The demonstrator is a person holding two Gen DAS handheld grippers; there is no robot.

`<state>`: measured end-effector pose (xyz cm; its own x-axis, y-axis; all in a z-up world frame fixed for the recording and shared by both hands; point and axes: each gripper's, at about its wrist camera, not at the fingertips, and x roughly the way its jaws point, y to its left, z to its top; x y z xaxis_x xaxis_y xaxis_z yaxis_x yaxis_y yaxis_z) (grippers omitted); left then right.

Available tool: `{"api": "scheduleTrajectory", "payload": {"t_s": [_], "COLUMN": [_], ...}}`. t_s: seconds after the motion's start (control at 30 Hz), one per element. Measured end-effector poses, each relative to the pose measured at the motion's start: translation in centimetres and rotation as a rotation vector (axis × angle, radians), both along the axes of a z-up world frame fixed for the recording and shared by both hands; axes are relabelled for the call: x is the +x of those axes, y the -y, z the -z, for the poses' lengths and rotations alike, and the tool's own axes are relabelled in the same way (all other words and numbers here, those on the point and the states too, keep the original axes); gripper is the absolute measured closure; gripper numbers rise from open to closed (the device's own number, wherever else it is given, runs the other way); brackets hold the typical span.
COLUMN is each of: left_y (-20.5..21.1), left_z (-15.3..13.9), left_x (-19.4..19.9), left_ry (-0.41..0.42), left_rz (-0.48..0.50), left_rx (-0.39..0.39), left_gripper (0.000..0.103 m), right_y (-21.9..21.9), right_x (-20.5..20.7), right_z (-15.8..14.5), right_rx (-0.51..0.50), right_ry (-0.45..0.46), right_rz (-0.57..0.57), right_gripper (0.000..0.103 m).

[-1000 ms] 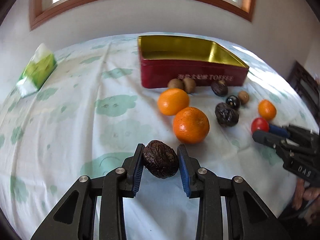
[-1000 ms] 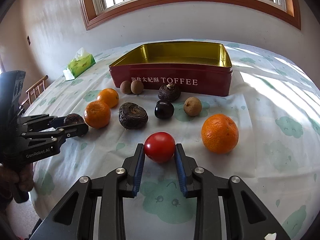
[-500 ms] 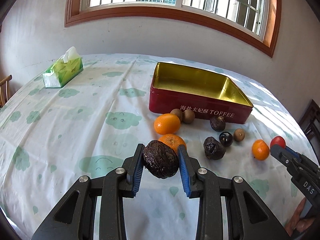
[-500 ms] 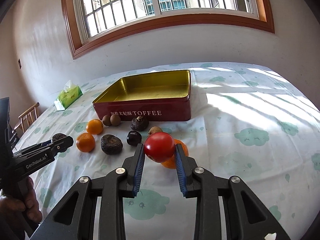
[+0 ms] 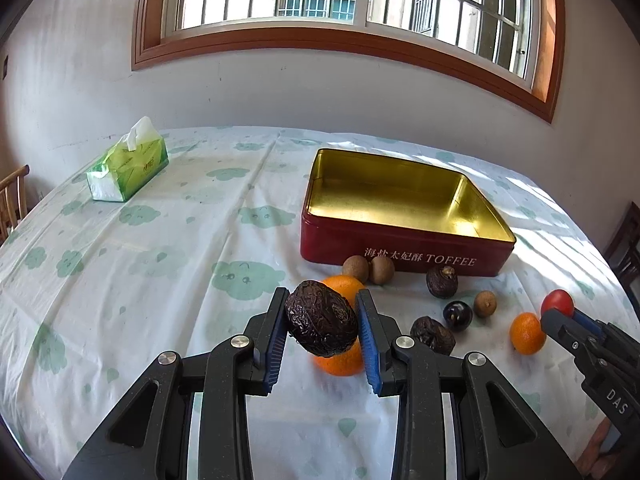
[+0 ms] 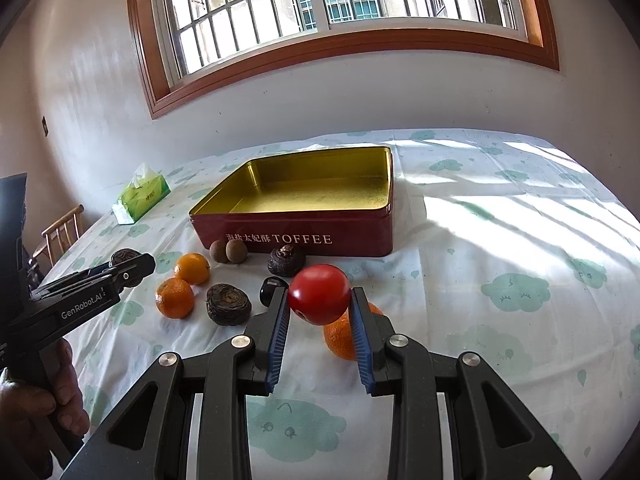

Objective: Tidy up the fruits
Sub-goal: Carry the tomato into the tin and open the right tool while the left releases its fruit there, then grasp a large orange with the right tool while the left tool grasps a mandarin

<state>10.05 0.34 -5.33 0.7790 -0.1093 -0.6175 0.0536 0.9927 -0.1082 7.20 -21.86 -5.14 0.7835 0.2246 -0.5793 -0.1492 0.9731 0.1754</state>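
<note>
My left tool [image 5: 323, 322] pinches a dark wrinkled round fruit [image 5: 321, 323], lifted clear of the worktop [image 5: 160, 264]. My right tool [image 6: 319, 304] pinches a smooth red round fruit [image 6: 319, 299], possibly a tomato. Beyond both sits the open red toffee tin with gold interior [image 6: 304, 236].

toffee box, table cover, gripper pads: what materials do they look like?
Toffee box: looks like sheet metal, glossy red outside, reflective gold inside with a rolled rim.
Table cover: thin printed cloth or plastic sheet, matte, creased; can't tell which.
Left gripper pads: blue, ribbed, likely rubber or soft plastic, on black moulded plastic fingers with metal pins.
</note>
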Motion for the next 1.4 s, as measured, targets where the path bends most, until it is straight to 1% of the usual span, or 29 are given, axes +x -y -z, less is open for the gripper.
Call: {"api": "scheduleTrajectory", "payload": {"t_s": [0.27, 0.43, 0.57, 0.67, 0.7, 0.8, 0.9, 0.97, 1.0, 1.03, 1.13, 1.17, 1.2, 1.27, 1.3, 1.4], "left_y": [0.8, 1.7, 2.2, 2.5, 2.6, 3.0, 3.2, 3.5, 3.6, 3.7, 4.2, 4.3, 4.4, 4.4, 4.4, 4.1], "left_z": [-1.2, -1.8, -2.6, -3.1, -3.2, -2.7, -2.0, -1.4, -1.1, -0.9, -0.7, -0.7, -0.8, -1.2, -1.6, -2.7], "left_x": [2.1, 3.6, 5.6, 8.2, 9.3, 12.8, 15.1, 16.3, 16.7, 16.9, 17.3, 17.3, 17.3, 17.2, 17.0, 15.6], "left_ry": [0.026, 0.038, 0.061, 0.067, 0.063, 0.014, -0.017, -0.044, -0.054, -0.058, -0.060, -0.057, -0.051, -0.039, -0.022, 0.037], "left_rz": [0.010, 0.024, 0.028, 0.021, 0.023, 0.031, 0.028, 0.035, 0.036, 0.040, 0.050, 0.053, 0.055, 0.059, 0.059, 0.077], "left_rx": [0.013, 0.028, 0.037, 0.034, 0.036, 0.038, 0.041, 0.056, 0.062, 0.068, 0.102, 0.110, 0.111, 0.110, 0.109, 0.116], "left_gripper": [0.069, 0.069, 0.069, 0.069, 0.069, 0.069, 0.069, 0.069, 0.069, 0.069, 0.067, 0.063, 0.060, 0.036, 0.033, 0.031], "right_y": [-0.3, -0.7, -1.0, -1.4, -1.4, -1.6, -1.2, -1.0, -0.8, -0.6, -0.6, -0.6, -0.5, -0.5, -0.3, 0.7], "right_x": [1.8, 3.3, 5.7, 8.3, 9.4, 12.5, 15.3, 16.6, 17.0, 17.2, 17.4, 17.4, 17.3, 17.2, 17.0, 15.5], "right_z": [-0.6, -1.5, -2.5, -2.9, -2.9, -2.5, -1.7, -0.9, -0.7, -0.7, -1.0, -1.1, -1.2, -1.4, -1.6, -2.5], "right_rx": [-0.001, -0.010, -0.011, -0.019, -0.021, -0.036, -0.037, -0.038, -0.015, 0.001, -0.017, -0.014, -0.013, -0.019, -0.016, 0.018], "right_ry": [0.008, 0.032, 0.051, 0.058, 0.051, 0.028, -0.022, -0.067, -0.086, -0.091, -0.085, -0.080, -0.077, -0.074, -0.068, -0.047], "right_rz": [-0.017, -0.033, -0.055, -0.064, -0.068, -0.072, -0.073, -0.071, -0.075, -0.076, -0.074, -0.072, -0.073, -0.074, -0.073, -0.074], "right_gripper": [0.075, 0.075, 0.075, 0.075, 0.075, 0.075, 0.075, 0.075, 0.075, 0.075, 0.072, 0.072, 0.069, 0.065, 0.065, 0.064]}}
